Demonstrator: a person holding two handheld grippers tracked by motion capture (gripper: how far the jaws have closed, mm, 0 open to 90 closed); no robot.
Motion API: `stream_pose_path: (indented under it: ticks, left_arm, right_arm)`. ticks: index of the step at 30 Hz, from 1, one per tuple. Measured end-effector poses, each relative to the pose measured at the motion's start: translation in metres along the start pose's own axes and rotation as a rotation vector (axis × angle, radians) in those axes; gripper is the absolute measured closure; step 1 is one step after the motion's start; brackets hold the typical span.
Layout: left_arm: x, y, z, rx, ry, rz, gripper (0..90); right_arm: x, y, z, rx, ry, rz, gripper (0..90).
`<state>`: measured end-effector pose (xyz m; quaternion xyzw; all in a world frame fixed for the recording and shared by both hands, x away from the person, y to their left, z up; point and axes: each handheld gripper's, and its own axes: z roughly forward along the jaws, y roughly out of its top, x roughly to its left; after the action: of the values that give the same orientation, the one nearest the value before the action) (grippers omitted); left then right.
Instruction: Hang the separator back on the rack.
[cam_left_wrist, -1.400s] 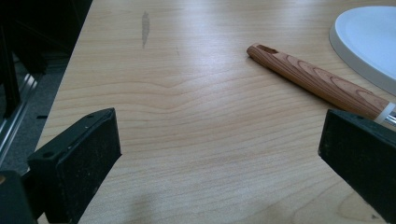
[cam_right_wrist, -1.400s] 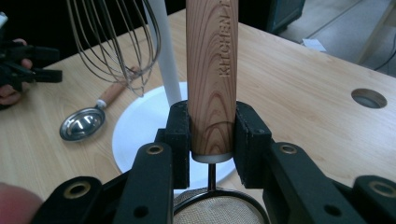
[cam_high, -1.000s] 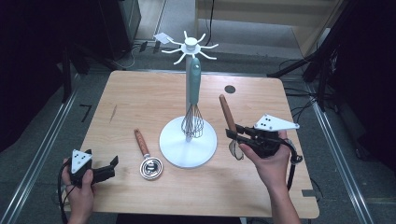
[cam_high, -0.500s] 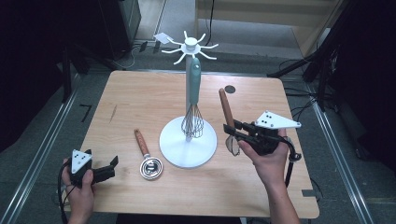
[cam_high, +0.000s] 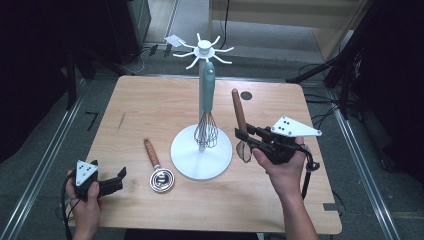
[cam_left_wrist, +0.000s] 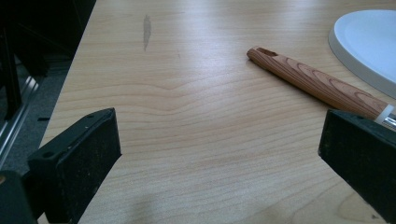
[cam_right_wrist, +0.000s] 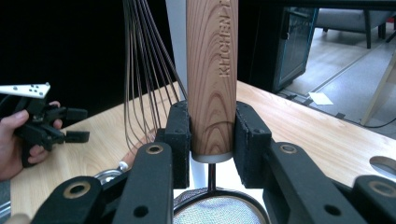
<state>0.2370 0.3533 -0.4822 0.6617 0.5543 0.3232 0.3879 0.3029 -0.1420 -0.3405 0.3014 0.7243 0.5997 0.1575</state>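
Right gripper (cam_high: 246, 138) clamped on the wooden handle of a strainer (cam_right_wrist: 211, 70), handle upright, mesh hanging below, just right of the white stand (cam_high: 201, 150) with its hanging whisk (cam_high: 206, 131), left gripper (cam_high: 116, 181) open, resting at the table's (cam_high: 150, 100) near-left corner, a wooden-handled scoop (cam_high: 156, 166) lying just beyond it

Teal whisk handle (cam_high: 208, 87); white stand (cam_high: 201, 155); wood-grain strainer handle (cam_right_wrist: 212, 70); black gripper (cam_right_wrist: 212, 133).

Overhead light, even on the table (cam_high: 150, 105); surroundings beyond it dark. Soft glare on wood near the white base (cam_left_wrist: 369, 46). Close-up jaws slightly blurred.
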Motion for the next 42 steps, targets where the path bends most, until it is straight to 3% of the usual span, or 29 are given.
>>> stream_pose_path:
  ticks: [7, 22, 42]
  left_arm:
    - [0.000, 0.000, 0.000, 0.000, 0.000, 0.001, 0.0]
    - [0.000, 0.000, 0.000, -0.001, 0.000, 0.002, 0.0]
    - [0.000, 0.000, 0.000, -0.001, 0.004, 0.000, 0.0]
  right_arm:
    - [0.002, 0.005, 0.002, -0.028, 0.010, -0.004, 71.4]
    - [0.010, 0.017, 0.004, -0.071, -0.039, -0.028, 71.5]
    - [0.014, 0.035, 0.001, -0.116, -0.054, -0.038, 71.5]
